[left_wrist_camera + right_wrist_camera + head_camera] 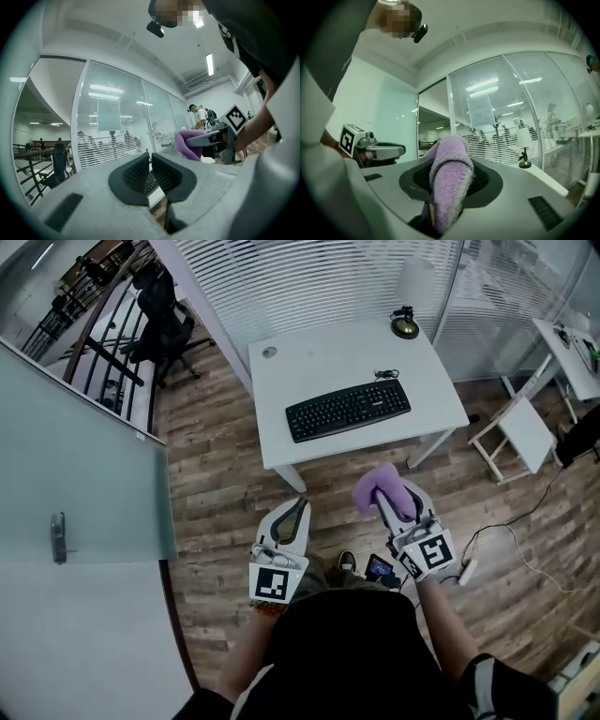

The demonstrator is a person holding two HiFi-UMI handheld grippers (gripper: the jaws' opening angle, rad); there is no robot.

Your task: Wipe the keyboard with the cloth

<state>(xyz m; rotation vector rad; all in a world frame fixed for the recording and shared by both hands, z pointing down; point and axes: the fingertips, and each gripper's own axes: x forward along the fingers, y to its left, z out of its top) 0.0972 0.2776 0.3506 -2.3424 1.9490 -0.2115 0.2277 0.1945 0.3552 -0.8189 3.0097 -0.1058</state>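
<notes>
A wood-plank floor (225, 493) is seen across the head view, and a frosted glass panel (84, 474) is set along its left side. A white tabletop (319, 362) is placed in front of a wall of slatted blinds (309, 277). A black office chair (164, 320) is parked at the upper left, well apart from the tabletop. A small white side table (525, 432) is stood to the right of the tabletop.

A black keyboard (348, 410) is laid on the tabletop near its front edge, slightly slanted, with nothing touching it.

Both tools are held over the floor, short of the tabletop's front edge and pointed toward it. The left tongs (150, 164) are closed, only a thin slit is left between the ribbed pads, and nothing is carried in them. The right tongs (450, 174) are clamped on a purple cloth (451, 180), which is folded over the jaw tips and bulges above them. The cloth is thus held in the air before the tabletop, apart from the keyboard.

A small desk lamp (405, 326) is stood at the tabletop's far right corner. A thin cable (525, 521) is trailed over the floor at the right. A small round disc (270, 352) is seen near the tabletop's far left corner.
</notes>
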